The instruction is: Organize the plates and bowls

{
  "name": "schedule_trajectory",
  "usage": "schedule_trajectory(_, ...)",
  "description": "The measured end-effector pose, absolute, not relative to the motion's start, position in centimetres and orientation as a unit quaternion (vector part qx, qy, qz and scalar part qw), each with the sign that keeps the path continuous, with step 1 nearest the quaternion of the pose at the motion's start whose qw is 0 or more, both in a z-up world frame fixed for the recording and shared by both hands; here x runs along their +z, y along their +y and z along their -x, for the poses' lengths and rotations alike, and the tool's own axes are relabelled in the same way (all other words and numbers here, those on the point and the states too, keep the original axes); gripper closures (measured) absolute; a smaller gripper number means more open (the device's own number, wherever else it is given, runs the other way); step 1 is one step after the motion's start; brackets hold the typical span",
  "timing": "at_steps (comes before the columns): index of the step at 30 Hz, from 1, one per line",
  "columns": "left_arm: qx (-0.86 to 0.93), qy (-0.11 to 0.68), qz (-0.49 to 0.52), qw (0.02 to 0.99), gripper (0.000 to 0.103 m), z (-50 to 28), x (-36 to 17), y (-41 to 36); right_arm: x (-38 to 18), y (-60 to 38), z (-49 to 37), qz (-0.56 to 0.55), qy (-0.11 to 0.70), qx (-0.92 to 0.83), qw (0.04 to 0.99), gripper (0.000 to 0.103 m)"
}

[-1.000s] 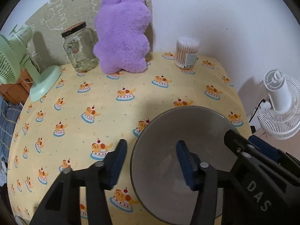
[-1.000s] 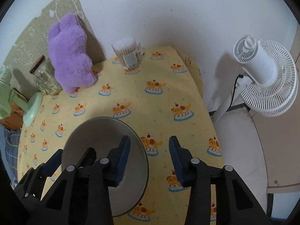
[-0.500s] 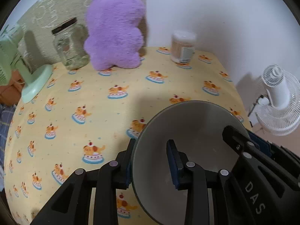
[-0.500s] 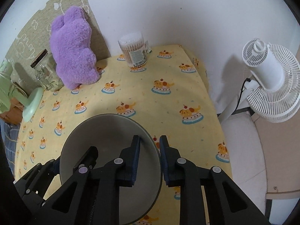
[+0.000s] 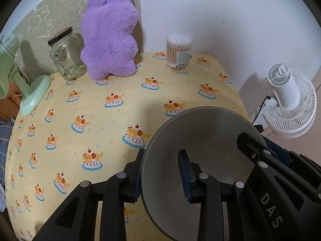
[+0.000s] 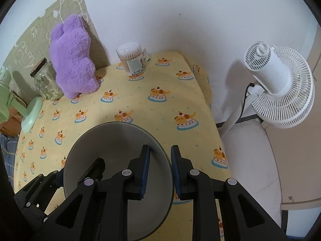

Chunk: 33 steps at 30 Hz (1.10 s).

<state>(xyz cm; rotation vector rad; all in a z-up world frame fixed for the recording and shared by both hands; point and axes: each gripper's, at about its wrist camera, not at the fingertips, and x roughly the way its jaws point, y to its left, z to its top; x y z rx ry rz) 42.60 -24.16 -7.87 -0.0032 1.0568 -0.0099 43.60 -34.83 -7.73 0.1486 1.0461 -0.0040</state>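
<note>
You had the grey plate (image 5: pixel 202 140) gripped from both sides and lifted clear of the worktop (image 5: pixel 120 116), so the step in hand looked like carrying it to wherever the dishes belong. No stack, rack or second dish showed in either view, so your next move called for finding that spot first, then keeping both grips level so the plate would not twist between them.

Your left gripper (image 5: pixel 162 172) was pinching the plate's rim at about 8 o'clock: one pad lay under the edge, the other on the inner face, drawn close on it. Your right gripper (image 6: pixel 159 168) was pinching the opposite rim at about 3 o'clock in its own view, the edge running between the two blue pads, which stood nearly together.

The plate hung tilted, just in front of both cameras, over the near right part of the yellow cloth. The purple soft toy (image 5: pixel 110 40), glass jar (image 5: pixel 66 58) and tub of cotton swabs (image 5: pixel 178 50) stood well apart from it at 11 to 12 o'clock, along the wall.
</note>
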Motion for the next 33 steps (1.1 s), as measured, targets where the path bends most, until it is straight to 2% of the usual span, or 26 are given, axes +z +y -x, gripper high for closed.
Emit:
schedule_trajectory(18, -0.017, 0.463, -0.004, 0.886, 0.071, -37.8, -1.4, -23.4, -0.8, -34.3, -38.3, -0.07, 0.453, -0.001, 0.889, 0.077)
schedule_trajectory(33, -0.026, 0.445, 0.005, 0.895, 0.071, -30.1, 1.8, -17.6, 2.8, -28.8, -30.6, -0.066, 0.441, -0.011, 0.895, 0.077)
